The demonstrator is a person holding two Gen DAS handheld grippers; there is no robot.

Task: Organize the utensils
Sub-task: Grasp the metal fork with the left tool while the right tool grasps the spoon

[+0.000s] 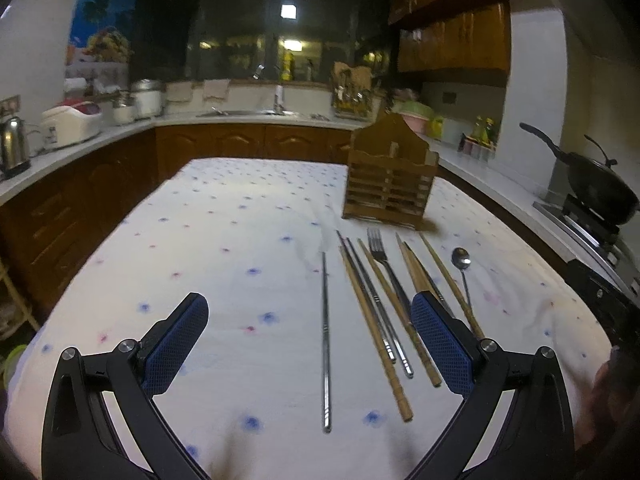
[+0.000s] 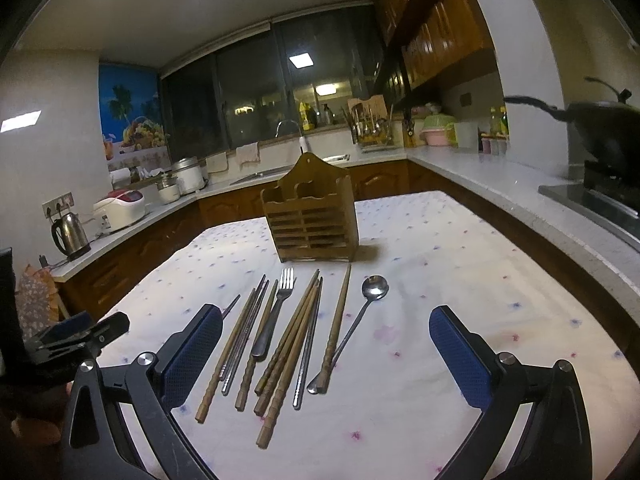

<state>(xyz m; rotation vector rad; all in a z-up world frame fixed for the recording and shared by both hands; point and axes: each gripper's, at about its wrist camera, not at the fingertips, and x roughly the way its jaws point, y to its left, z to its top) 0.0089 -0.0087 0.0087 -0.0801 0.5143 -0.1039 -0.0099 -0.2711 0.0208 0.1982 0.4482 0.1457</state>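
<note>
Progress: none of the sorting looks done; every utensil I can see lies flat on the cloth [image 2: 460,264], none stands in the holder [image 2: 310,220]
Holder: wooden, slatted front, two top compartments that look empty from the right wrist view; it stands upright at the far side of the table, just behind the row of utensils
Utensils: laid side by side, pointing toward the holder; wooden chopsticks [image 2: 276,364], metal chopsticks [image 2: 242,340], a fork [image 2: 276,312] and a spoon [image 2: 354,330]
Stray piece: one metal chopstick [image 1: 326,336] lies alone, apart from the rest on the left of the row
Spoon: at the right end of the row, bowl toward the holder, handle end touching a wooden chopstick
Left gripper [image 1: 310,340]: spread wide, holding nothing, hovering over the near edge of the table with the stray chopstick between its pads
Right gripper [image 2: 326,350]: spread wide, empty, hovering above the near ends of the row
Left to do: judging by the task, everything; each piece needs lifting and dropping upright into a compartment, probably grouped by kind
Risk: the thin pieces lie close together and partly crossed, so picking one alone may drag its neighbours
</note>
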